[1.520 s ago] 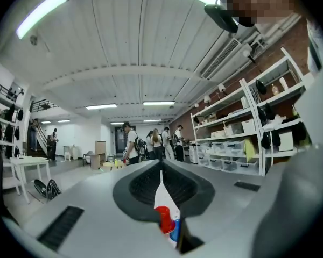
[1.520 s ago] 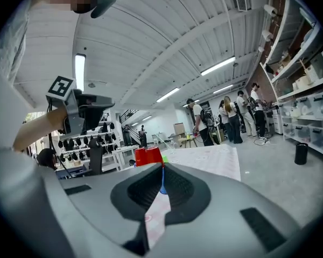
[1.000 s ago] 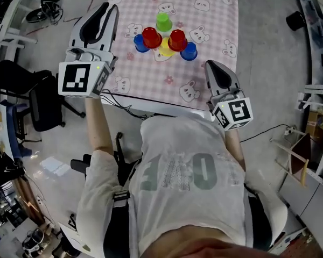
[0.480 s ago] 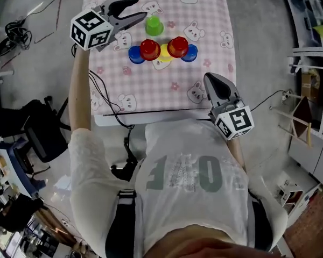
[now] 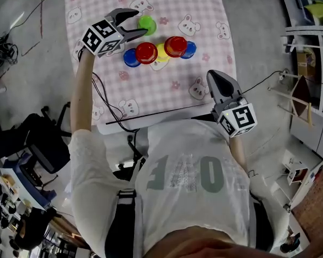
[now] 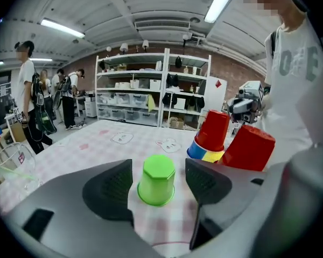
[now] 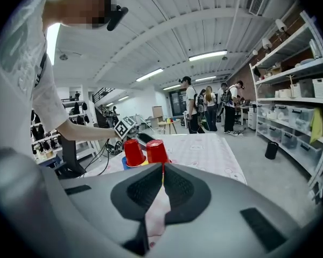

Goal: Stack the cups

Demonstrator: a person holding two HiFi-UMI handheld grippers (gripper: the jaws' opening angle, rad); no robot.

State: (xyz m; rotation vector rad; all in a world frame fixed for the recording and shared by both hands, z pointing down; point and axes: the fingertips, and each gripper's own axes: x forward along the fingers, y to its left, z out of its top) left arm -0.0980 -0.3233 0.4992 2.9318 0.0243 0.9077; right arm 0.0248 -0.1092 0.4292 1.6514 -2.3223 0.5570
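Observation:
A green cup (image 5: 148,22) (image 6: 157,179) stands upside down on the pink checked table (image 5: 167,90). My left gripper (image 5: 140,23) (image 6: 159,171) is open; its jaws have just been opening and now stand on either side of the green cup without touching it. Nearer me is a cluster of upturned cups: two red cups (image 5: 146,52) (image 5: 175,45), two blue cups (image 5: 131,58) (image 5: 189,49) and a yellow cup (image 5: 161,51). In the left gripper view one red cup (image 6: 213,130) sits on a blue and yellow stack. My right gripper (image 5: 216,75) (image 7: 162,168) is shut and empty, by the table's front edge.
The table's front edge (image 5: 151,117) runs just before my body. Cables hang over the table's left edge (image 5: 99,98). A black office chair (image 5: 21,144) stands at the left. Shelving (image 6: 151,95) and several standing people (image 6: 29,101) are beyond the table.
My left gripper has swung from the table's left side forward and down to the green cup, and its jaws have opened. The right gripper has stayed by the front edge.

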